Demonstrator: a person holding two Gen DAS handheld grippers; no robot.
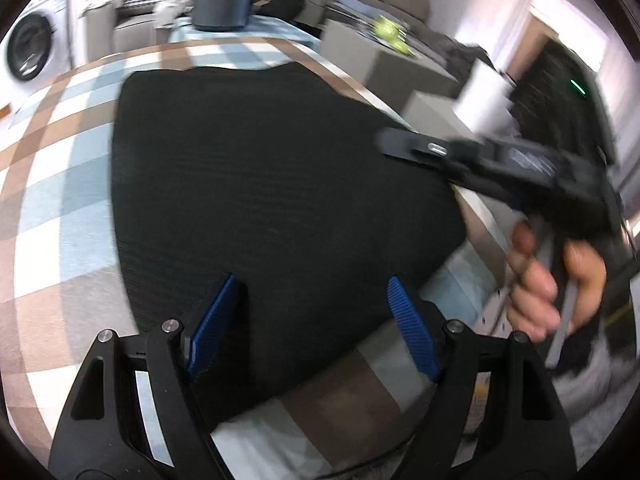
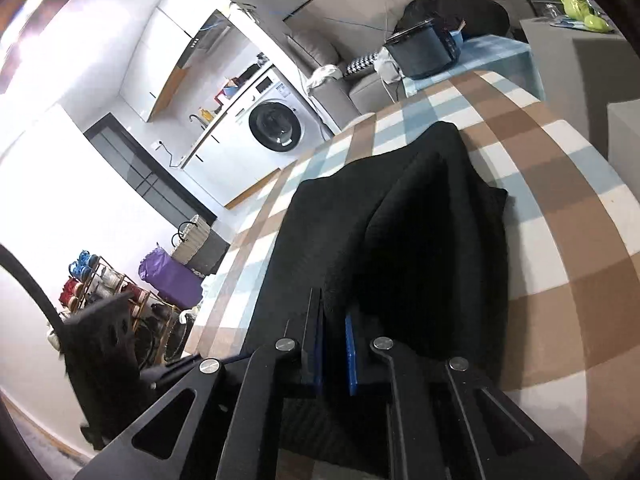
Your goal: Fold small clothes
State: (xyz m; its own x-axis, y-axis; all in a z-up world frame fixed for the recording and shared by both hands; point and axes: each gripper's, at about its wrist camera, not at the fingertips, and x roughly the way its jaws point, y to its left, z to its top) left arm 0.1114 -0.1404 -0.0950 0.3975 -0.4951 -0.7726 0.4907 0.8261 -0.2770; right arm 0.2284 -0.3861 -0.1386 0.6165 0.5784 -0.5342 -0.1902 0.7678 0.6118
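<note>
Black knit garment (image 1: pixel 256 184) lies spread on the checked cloth (image 1: pixel 60 200) covering the counter, reaching to the counter's near edge. Right tongs (image 2: pixel 334 344) are clamped on a raised fold of it near that edge, the fabric lifted into a ridge. Left tongs (image 1: pixel 310 320) hover above the garment's near part with blue pads (image 1: pixel 212 328) well apart, holding nothing. A dark tub (image 1: pixel 222 6) sits at the counter's far end.

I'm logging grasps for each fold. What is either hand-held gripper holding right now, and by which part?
The right hand-held gripper is shut on the black garment, pinching its near edge. The left hand-held gripper is open above the garment, holding nothing.
</note>
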